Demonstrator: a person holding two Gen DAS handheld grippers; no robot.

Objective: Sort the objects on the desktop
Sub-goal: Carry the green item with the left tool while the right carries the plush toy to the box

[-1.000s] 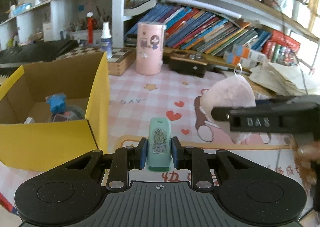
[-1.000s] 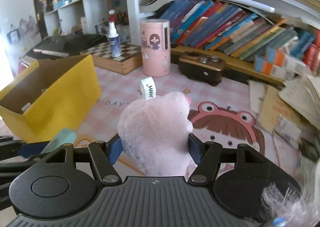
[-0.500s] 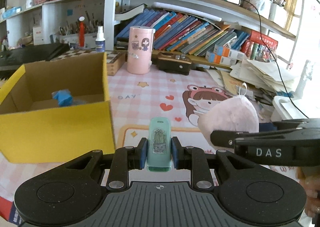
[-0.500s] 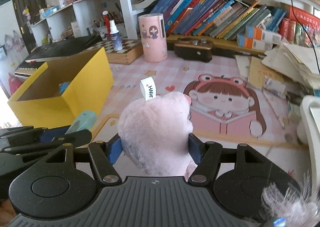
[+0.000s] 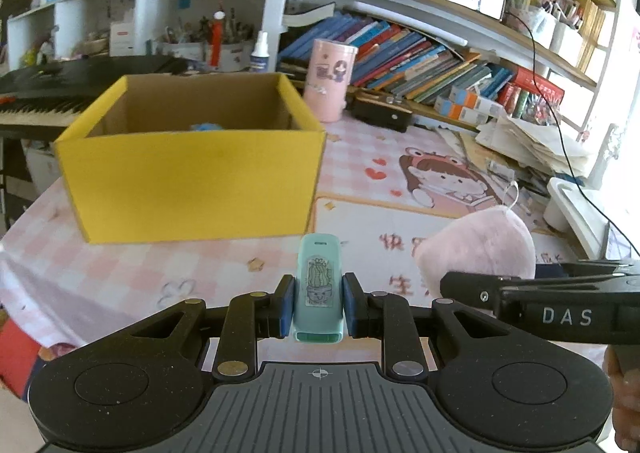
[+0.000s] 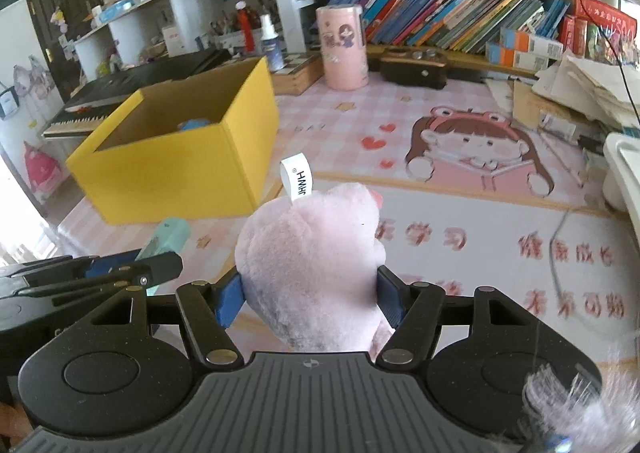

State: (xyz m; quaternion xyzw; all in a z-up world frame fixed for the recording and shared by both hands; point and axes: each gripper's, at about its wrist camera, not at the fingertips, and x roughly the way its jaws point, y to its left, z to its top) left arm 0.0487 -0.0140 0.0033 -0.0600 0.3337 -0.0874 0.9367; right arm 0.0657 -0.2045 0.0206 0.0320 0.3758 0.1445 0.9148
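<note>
My left gripper (image 5: 318,303) is shut on a small mint-green case with a cactus sticker (image 5: 319,287), held above the pink desk mat. The case also shows in the right wrist view (image 6: 168,237). My right gripper (image 6: 310,297) is shut on a pink plush toy (image 6: 316,265) with a white tag; the plush shows at the right of the left wrist view (image 5: 478,249). A yellow cardboard box (image 5: 192,181) stands open ahead on the left, also in the right wrist view (image 6: 180,165), with a blue object (image 6: 194,124) inside.
A pink cylinder (image 5: 330,79) and a dark brown box (image 5: 380,115) stand at the back before shelves of books. A black keyboard (image 5: 60,81) lies left behind the yellow box. Paper stacks (image 5: 532,141) and a white tray (image 5: 576,209) are on the right.
Both grippers have pulled back and up from the shelves, still holding their objects. The yellow box now sits farther ahead, seen from its front wall.
</note>
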